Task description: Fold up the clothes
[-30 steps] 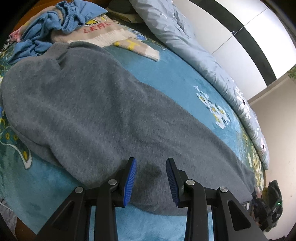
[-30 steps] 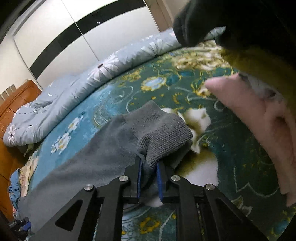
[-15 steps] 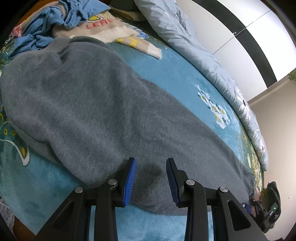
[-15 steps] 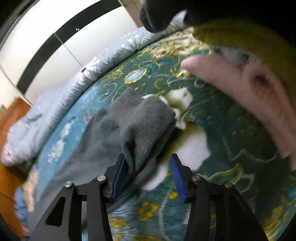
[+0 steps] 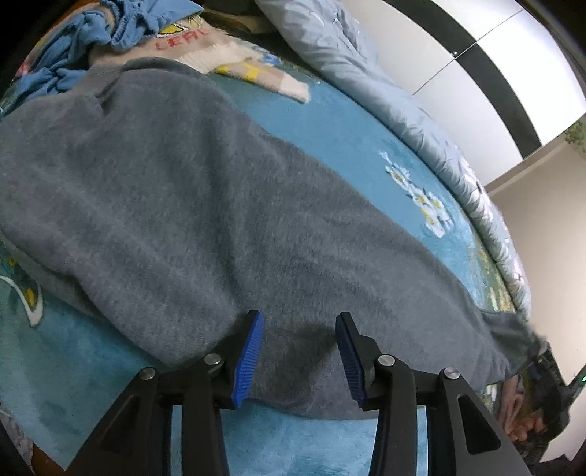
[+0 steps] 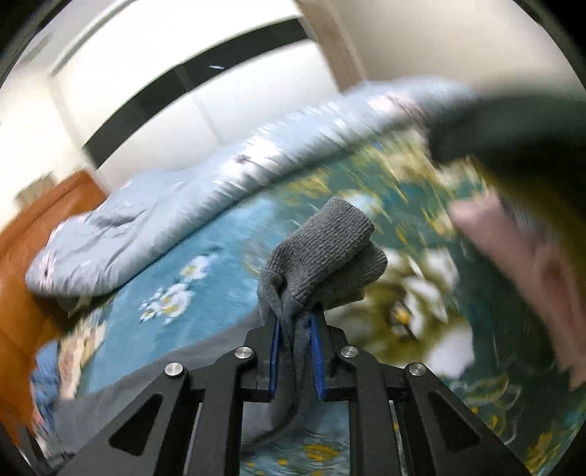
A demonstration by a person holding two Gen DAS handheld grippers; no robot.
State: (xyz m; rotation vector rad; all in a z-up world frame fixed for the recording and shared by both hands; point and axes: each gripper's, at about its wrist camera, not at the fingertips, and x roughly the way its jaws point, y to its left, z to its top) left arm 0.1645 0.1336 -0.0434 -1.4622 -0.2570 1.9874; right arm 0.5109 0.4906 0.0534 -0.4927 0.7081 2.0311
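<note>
A grey fleece sweater (image 5: 205, 205) lies spread across the blue floral bedspread (image 5: 348, 131). My left gripper (image 5: 299, 351) is open, its blue pads just above the sweater's near edge. My right gripper (image 6: 296, 357) is shut on the sweater's ribbed grey cuff (image 6: 326, 252) and holds it lifted off the bed, the sleeve hanging down behind it. The right wrist view is blurred by motion.
A pile of blue and cream clothes (image 5: 121, 33) lies at the far end of the sweater. A pale blue quilt (image 5: 403, 102) runs along the bed's far side, also in the right wrist view (image 6: 154, 227). Pink and dark garments (image 6: 523, 238) lie at right. A wardrobe wall stands behind.
My right gripper opened briefly half a second ago, then closed again on the cuff and lifted it off the bed. My left gripper moved slightly forward over the sweater, still open.
</note>
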